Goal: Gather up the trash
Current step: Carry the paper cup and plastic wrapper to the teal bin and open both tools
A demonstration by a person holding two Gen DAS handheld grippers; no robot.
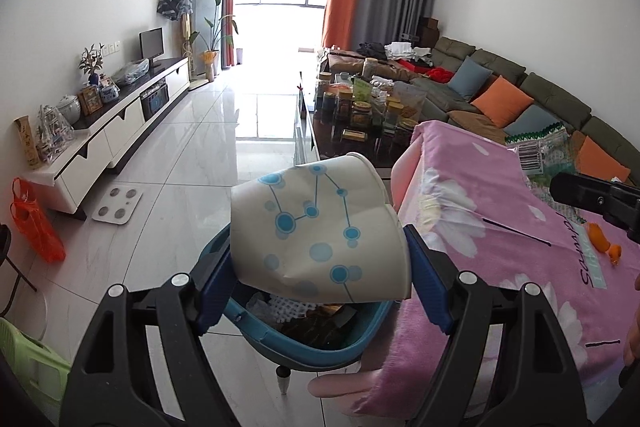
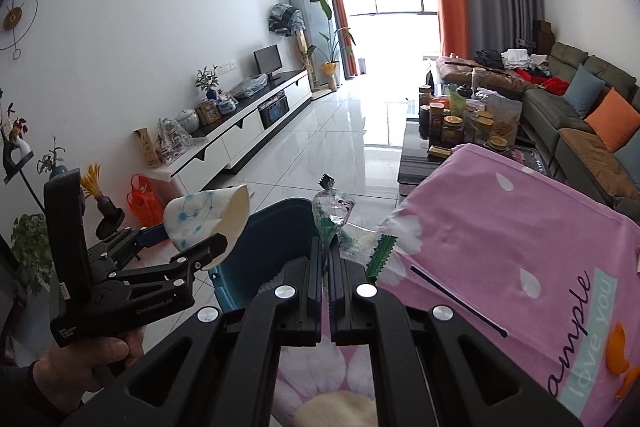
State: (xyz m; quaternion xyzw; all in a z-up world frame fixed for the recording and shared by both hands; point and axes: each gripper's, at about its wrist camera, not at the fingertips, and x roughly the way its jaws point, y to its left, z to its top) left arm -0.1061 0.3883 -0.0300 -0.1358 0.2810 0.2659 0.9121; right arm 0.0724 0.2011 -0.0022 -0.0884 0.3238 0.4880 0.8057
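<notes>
Left wrist view, left gripper [image 1: 320,267] spread wide clamping paper cup [image 1: 320,227], right gripper [image 2: 328,259] pressed together pinching plastic wrappers [image 2: 336,223]

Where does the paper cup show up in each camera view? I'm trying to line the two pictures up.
Left wrist: the paper cup fills the lower centre, between the left gripper fingers, over the blue bin.
Right wrist: the cup sits at mid-left, in the left gripper, left of the bin.
Shared landmark: the pink cloth.
</notes>
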